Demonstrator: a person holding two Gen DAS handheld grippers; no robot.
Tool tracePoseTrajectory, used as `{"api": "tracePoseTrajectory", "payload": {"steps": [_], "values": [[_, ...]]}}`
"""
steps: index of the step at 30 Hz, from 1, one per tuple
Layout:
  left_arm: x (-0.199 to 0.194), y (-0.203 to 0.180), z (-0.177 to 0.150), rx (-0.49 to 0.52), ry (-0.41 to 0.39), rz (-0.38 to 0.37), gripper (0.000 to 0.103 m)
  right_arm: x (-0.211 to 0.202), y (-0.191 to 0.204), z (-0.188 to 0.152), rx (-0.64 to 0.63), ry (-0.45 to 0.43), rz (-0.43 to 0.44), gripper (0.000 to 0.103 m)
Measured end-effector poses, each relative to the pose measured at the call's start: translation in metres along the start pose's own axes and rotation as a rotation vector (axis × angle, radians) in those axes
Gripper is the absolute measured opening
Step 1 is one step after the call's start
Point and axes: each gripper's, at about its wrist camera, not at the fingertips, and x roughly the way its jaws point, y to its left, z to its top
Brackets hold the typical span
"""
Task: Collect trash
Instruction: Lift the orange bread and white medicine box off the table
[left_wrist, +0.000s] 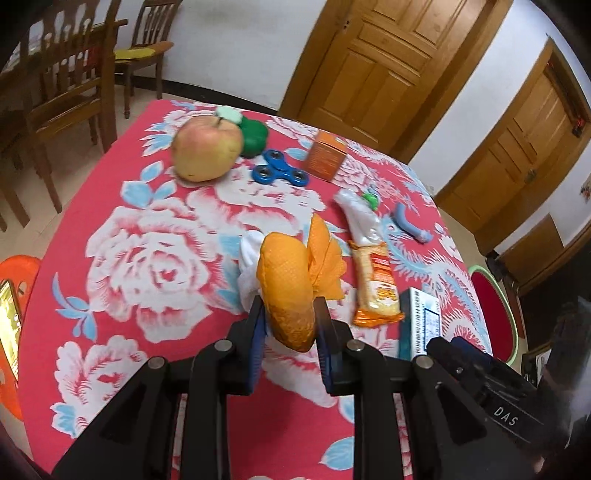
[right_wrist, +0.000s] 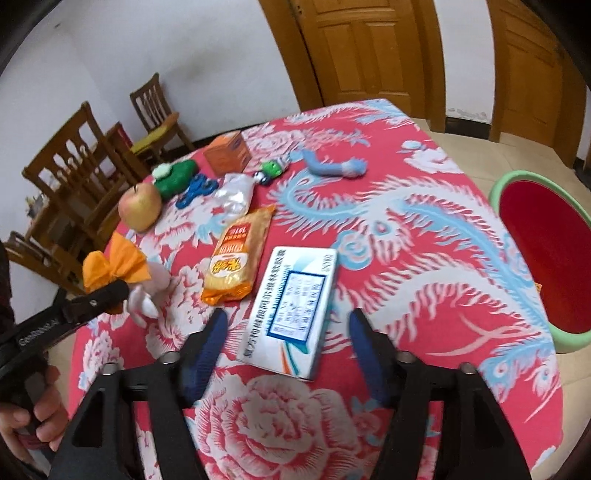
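My left gripper (left_wrist: 288, 310) is shut on a crumpled orange paper (left_wrist: 288, 280) with white tissue (left_wrist: 247, 258) bunched behind it, lifted above the red flowered tablecloth (left_wrist: 147, 221). The right wrist view shows the same bundle (right_wrist: 114, 266) at the table's left edge. My right gripper (right_wrist: 288, 317) is open, and the near end of a white and blue medicine box (right_wrist: 291, 295) lies flat between its fingers, untouched by the pads. An orange snack packet (right_wrist: 236, 258) and a clear plastic wrapper (right_wrist: 236, 195) lie just beyond the box.
An apple (left_wrist: 207, 147), a green toy (left_wrist: 253, 134), a blue fidget spinner (left_wrist: 280, 171), an orange carton (left_wrist: 327, 155) and a blue bone-shaped toy (right_wrist: 332, 166) sit at the far side. A red bin with a green rim (right_wrist: 535, 258) stands right of the table. Wooden chairs (right_wrist: 74, 166) stand left.
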Motion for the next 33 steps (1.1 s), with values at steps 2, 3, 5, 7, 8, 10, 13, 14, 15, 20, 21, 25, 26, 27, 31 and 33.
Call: {"api": "tracePoseTrajectory", "payload": {"steps": [2, 3, 5, 7, 8, 10, 13, 14, 15, 20, 21, 25, 26, 27, 31, 33], "values": [[-0.003, 0.006, 0.0, -0.008, -0.007, 0.004, 0.025, 0.005, 0.005, 0.0, -0.004, 0.013, -0.006, 0.075], [-0.004, 0.009, -0.001, -0.011, -0.01, 0.006, 0.025, 0.008, 0.007, 0.0, -0.008, 0.019, -0.012, 0.075], [-0.005, 0.014, -0.001, -0.018, -0.016, 0.009, 0.025, 0.015, 0.011, 0.0, -0.017, 0.031, -0.027, 0.075], [-0.007, 0.019, -0.001, -0.027, -0.018, 0.007, 0.025, 0.02, 0.013, 0.0, -0.02, 0.042, -0.04, 0.075], [-0.007, 0.021, -0.001, -0.03, -0.018, 0.005, 0.025, 0.024, 0.014, 0.0, -0.02, 0.046, -0.054, 0.075], [-0.008, 0.024, -0.001, -0.035, -0.022, 0.004, 0.025, 0.025, 0.016, 0.0, -0.03, 0.028, -0.077, 0.075], [-0.01, 0.026, -0.001, -0.04, -0.023, -0.001, 0.025, 0.027, 0.018, 0.0, -0.047, 0.019, -0.102, 0.075], [-0.01, 0.026, -0.001, -0.04, -0.024, -0.001, 0.025, 0.028, 0.019, 0.0, -0.051, 0.016, -0.107, 0.075], [-0.01, 0.026, -0.001, -0.04, -0.024, -0.001, 0.025, 0.028, 0.019, 0.0, -0.055, 0.013, -0.112, 0.075], [-0.01, 0.026, -0.001, -0.038, -0.024, -0.005, 0.025, 0.027, 0.017, -0.003, -0.073, -0.005, -0.158, 0.06], [-0.01, 0.026, -0.002, -0.038, -0.024, -0.005, 0.025, 0.026, 0.016, -0.003, -0.07, -0.007, -0.152, 0.058], [-0.01, 0.024, -0.002, -0.034, -0.025, -0.005, 0.025, 0.023, 0.01, -0.003, -0.05, -0.012, -0.128, 0.058], [-0.011, 0.024, -0.002, -0.033, -0.025, -0.005, 0.025, 0.022, 0.008, -0.003, -0.044, -0.012, -0.122, 0.058], [-0.011, 0.023, -0.002, -0.032, -0.026, -0.005, 0.025, 0.02, 0.006, -0.004, -0.032, -0.012, -0.111, 0.058], [-0.014, 0.019, -0.002, -0.025, -0.032, -0.009, 0.025, 0.013, -0.001, -0.004, -0.006, -0.02, -0.091, 0.058], [-0.015, 0.017, -0.002, -0.02, -0.035, -0.01, 0.025, 0.008, -0.004, -0.004, 0.005, -0.03, -0.086, 0.058]]}}
